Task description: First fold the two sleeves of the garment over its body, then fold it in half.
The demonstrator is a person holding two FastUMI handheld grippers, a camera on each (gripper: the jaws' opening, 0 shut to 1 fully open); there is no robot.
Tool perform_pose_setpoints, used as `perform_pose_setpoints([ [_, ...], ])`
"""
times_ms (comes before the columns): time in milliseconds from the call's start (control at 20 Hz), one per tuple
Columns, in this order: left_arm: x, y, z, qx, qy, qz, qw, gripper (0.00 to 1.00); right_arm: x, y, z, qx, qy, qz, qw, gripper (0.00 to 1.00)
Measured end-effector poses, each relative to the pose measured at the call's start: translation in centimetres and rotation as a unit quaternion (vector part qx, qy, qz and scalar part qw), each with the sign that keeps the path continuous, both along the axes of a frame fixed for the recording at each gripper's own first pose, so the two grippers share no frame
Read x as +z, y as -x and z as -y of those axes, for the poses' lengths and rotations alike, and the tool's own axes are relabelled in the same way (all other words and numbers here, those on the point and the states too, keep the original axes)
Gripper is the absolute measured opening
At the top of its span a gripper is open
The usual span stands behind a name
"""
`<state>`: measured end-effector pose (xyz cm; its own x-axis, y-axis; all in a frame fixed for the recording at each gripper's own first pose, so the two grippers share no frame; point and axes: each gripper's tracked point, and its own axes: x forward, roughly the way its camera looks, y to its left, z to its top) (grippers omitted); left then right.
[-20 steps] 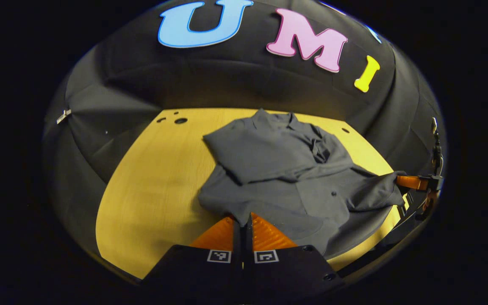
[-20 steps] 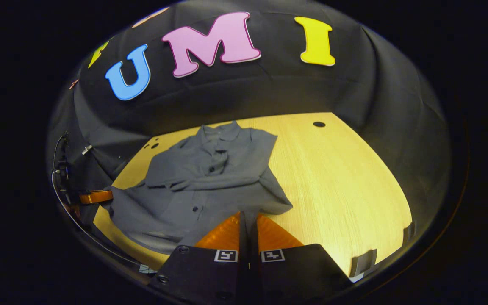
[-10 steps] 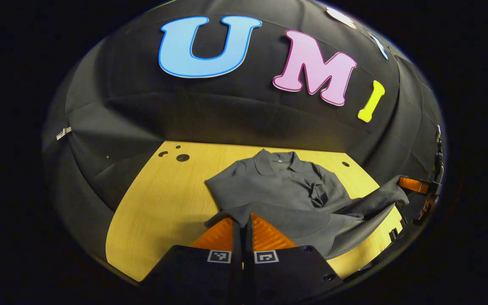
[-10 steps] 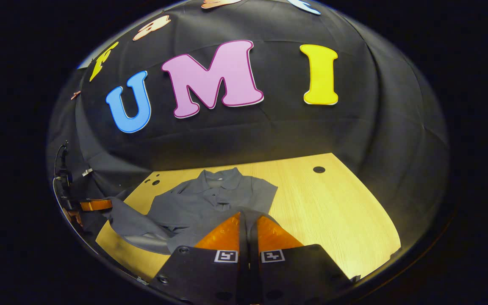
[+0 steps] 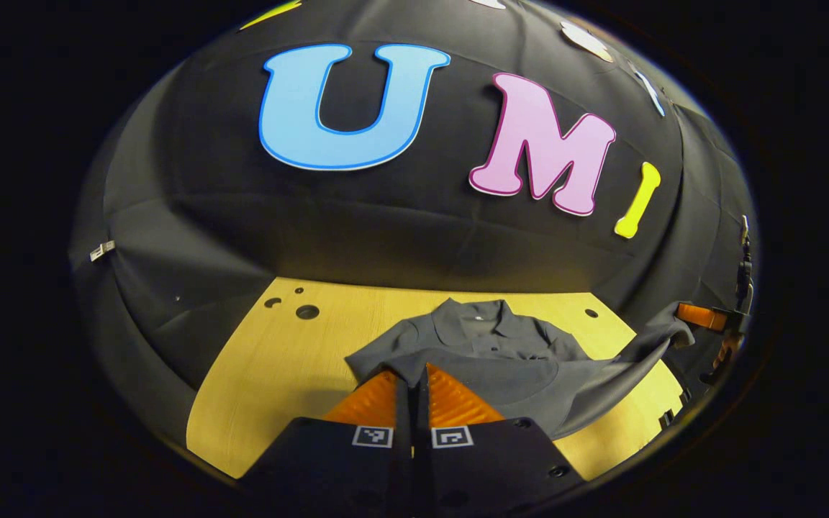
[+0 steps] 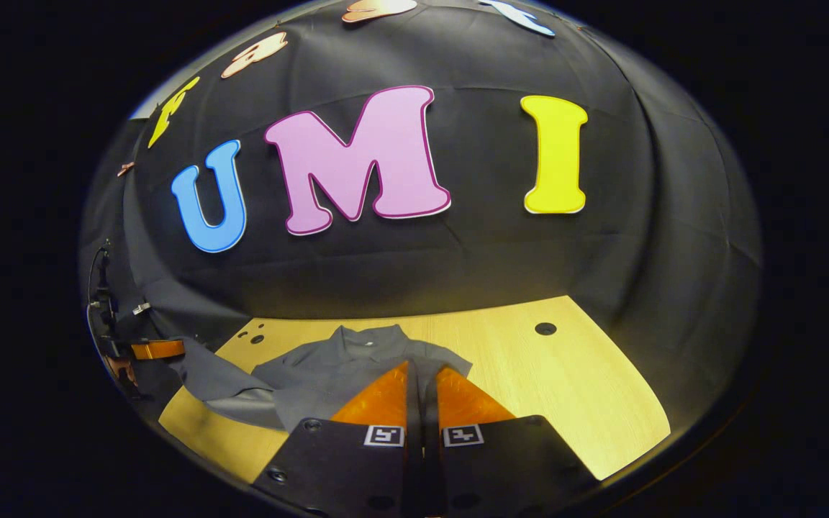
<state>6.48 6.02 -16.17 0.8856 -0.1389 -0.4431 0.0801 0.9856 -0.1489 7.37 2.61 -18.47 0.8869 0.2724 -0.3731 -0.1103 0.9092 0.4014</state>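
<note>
Both grippers: the fingers of the left gripper and of the right gripper are seen pressed together, each pinching a bottom corner of the grey collared shirt.
Change since a second ago: the hem is carried up and forward towards the collar; far less of the shirt body is left showing between the fingers and the collar, and the folded sleeves are now hidden under the raised cloth.
Shirt position: the collar end is laid flat on the wooden table, near the booth's back wall; the lower half is held off the table and is hung in a sag between the two grips.
Other gripper: in the left gripper view the right gripper is seen at the far right with the cloth drawn to it.
Task meaning: the sleeve folds are judged done, and the fold in half is judged under way.
Left to do: the hem is not yet laid on the shoulders.
Risk: a crooked fold may be got if one corner is set down ahead of the other.
</note>
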Motion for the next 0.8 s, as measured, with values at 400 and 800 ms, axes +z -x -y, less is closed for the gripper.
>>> perform_pose_setpoints([
  [400, 0.6, -5.5, -0.2, -0.002, -0.011, 0.02, 1.0, 0.05, -0.3, -5.1, 0.0, -0.011, 0.01, 0.013, 1.0, 0.05],
  [800, -0.3, -11.4, -0.4, 0.011, -0.015, 0.028, 0.999, 0.05, -2.1, -10.0, -0.6, -0.023, 0.035, 0.02, 0.999, 0.05],
])
